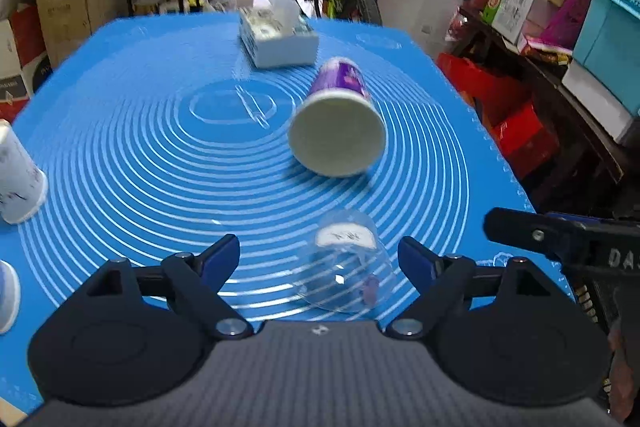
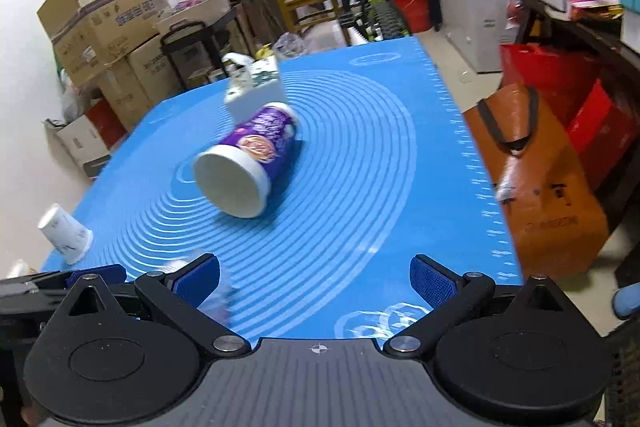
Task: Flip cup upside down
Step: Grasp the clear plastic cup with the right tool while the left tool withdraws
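A purple and white paper cup (image 1: 338, 119) lies on its side on the blue mat (image 1: 140, 131), its open mouth facing me; it also shows in the right wrist view (image 2: 250, 165). A clear plastic cup (image 1: 344, 263) stands upside down just ahead of my left gripper (image 1: 320, 259), between its fingers but not touched. The left gripper is open and empty. My right gripper (image 2: 314, 281) is open and empty near the mat's front edge, and its body shows at the right of the left wrist view (image 1: 560, 243). The clear cup is a blur behind its left finger (image 2: 198, 283).
A white tissue box (image 1: 278, 33) sits at the far side of the mat. A white paper cup (image 1: 18, 179) stands upside down at the left edge, also in the right wrist view (image 2: 66, 235). Cardboard boxes, a bicycle and red bins surround the table.
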Demonstrator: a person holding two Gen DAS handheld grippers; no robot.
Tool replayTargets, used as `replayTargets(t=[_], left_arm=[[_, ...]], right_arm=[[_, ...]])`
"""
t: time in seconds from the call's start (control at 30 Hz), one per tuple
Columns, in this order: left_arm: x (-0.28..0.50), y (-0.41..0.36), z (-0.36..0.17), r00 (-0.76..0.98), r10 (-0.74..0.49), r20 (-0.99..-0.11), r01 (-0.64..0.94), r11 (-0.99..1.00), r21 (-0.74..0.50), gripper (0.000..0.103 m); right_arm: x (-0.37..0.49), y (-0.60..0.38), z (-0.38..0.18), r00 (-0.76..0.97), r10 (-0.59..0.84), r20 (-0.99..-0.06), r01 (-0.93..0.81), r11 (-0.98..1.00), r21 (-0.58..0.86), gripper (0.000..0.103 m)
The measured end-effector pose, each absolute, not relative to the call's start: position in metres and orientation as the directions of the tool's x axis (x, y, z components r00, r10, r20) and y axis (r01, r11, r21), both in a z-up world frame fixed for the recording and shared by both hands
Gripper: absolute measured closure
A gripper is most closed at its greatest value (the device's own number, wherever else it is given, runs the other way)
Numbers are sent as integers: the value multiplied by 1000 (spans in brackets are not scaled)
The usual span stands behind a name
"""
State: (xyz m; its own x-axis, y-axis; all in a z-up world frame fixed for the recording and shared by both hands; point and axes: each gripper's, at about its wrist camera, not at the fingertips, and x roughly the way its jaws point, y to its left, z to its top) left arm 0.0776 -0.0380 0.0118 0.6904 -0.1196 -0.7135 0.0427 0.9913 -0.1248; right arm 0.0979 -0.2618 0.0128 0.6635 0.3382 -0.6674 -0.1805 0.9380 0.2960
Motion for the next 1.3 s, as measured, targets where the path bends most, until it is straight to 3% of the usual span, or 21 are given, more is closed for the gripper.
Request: replayTargets(t=[0.33,0.6,0.77,0.87,0.9,1.13,1.2,1.23,1.3], left_arm=[[68,5,16,713,-31,-701,-37,996,-82,11],[69,33,-3,691,44,-722,-116,992,-50,11],[69,35,-3,690,40,-722,-124,990,-65,11],[68,34,-1,696,33,-718,-118,991,-69,11],[67,33,-1,697,31,-717,-116,991,-69,11],[65,31,2,703,26,-710,-114,991,-76,11],[65,31,2,705,27,-709,-115,990,-77,11],[65,31,3,707,27,-707,-115,990,-78,11],[65,30,4,713,28,-701,-115,990,-77,11]], right_arm=[[148,-204,-1,449,439,-778,-193,898,395,3],[171,-187,-30,350,512,-785,-99,853,512,8],[182,-177,-27,317,481,-818,-107,875,473,18],[181,-173,-23,300,515,-803,-148,857,494,36],[179,-172,-21,299,528,-795,-154,849,506,43],[156,-167,-10,386,512,-768,-247,859,448,46],[150,-166,-2,451,486,-748,-274,873,403,48],[147,-168,1,483,470,-739,-282,882,376,54],[139,-170,11,584,411,-701,-306,910,279,54]])
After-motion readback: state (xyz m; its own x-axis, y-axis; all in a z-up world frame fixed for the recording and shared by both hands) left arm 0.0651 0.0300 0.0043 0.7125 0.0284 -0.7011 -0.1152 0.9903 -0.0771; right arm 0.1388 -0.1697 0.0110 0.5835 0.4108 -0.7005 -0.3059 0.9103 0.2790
